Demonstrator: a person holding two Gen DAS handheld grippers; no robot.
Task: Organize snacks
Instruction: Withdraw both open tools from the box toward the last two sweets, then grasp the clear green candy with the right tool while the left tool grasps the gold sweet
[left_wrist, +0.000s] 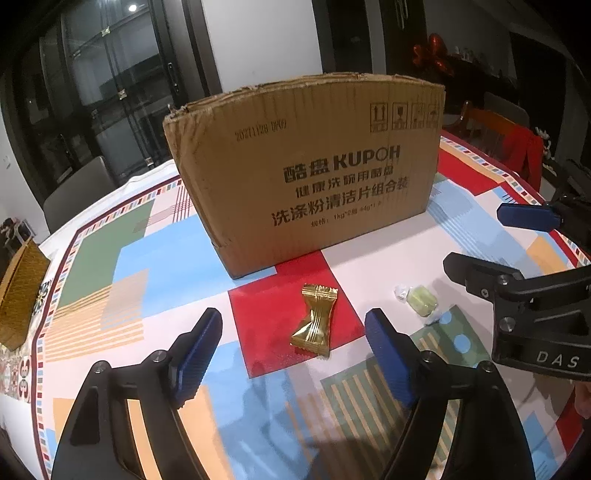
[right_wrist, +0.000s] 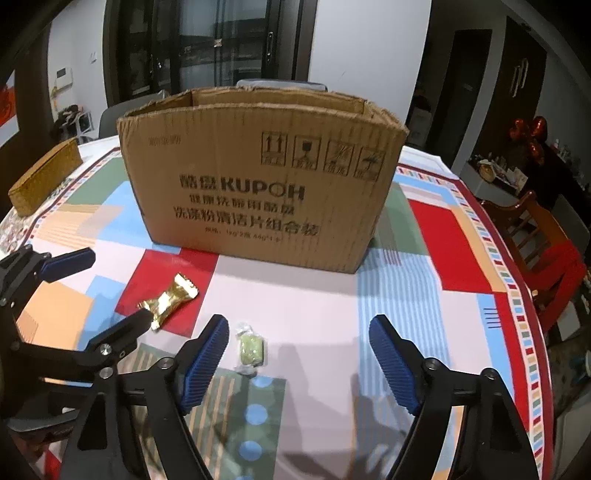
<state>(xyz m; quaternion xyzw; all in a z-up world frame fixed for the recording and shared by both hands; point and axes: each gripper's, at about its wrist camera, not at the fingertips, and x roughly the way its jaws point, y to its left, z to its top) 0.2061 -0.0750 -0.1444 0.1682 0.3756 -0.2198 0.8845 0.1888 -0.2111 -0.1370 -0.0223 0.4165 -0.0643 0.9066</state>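
Gold-foil candy (left_wrist: 314, 320), crimped and twisted, lay between the wide left claw (left_wrist: 295, 354). Clear-wrapped green candy (right_wrist: 251, 346) lay inside the wide right claw (right_wrist: 299, 363).

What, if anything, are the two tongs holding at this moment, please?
Nothing. The left tongs stand open around the gold snack, and the right tongs are open beside the green candy.

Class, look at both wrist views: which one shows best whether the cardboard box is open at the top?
The right wrist view: it looks slightly over the cardboard box, showing the open top and inner back wall. The left wrist view shows only its printed front face and torn upper edge, nothing of the inside.
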